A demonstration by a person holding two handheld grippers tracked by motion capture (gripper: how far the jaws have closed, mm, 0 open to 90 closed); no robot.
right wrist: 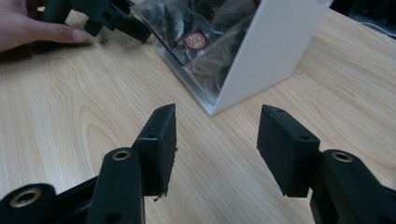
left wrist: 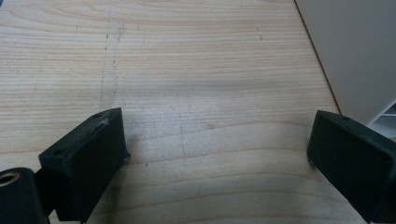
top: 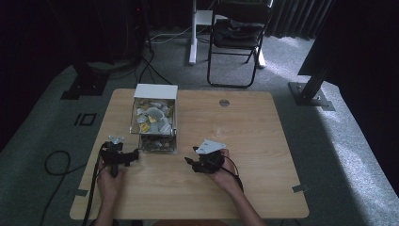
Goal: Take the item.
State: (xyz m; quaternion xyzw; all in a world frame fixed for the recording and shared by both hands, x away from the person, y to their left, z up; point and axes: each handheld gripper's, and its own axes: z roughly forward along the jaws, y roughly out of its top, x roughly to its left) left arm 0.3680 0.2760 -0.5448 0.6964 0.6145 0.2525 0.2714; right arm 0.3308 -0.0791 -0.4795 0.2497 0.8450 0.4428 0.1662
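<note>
On the wooden table (top: 263,141) stands a white box (top: 155,92) with a clear front part holding several small sachets (top: 153,120). My left gripper (top: 123,154) rests on the table just left of the box's near end, open, with bare wood between its fingers (left wrist: 217,130); the box's white side (left wrist: 355,56) shows at its right. My right gripper (top: 193,157) sits to the right of the box's near end, open and holding nothing (right wrist: 218,119). It faces the box's clear wall (right wrist: 205,60) and white end (right wrist: 275,46).
A folding chair (top: 237,33) and a white table leg (top: 193,33) stand on the carpet beyond the table. A black post base (top: 310,92) is at the far right. Cables (top: 56,165) lie on the floor at left. The other hand (right wrist: 32,28) and gripper (right wrist: 109,16) show across the wood.
</note>
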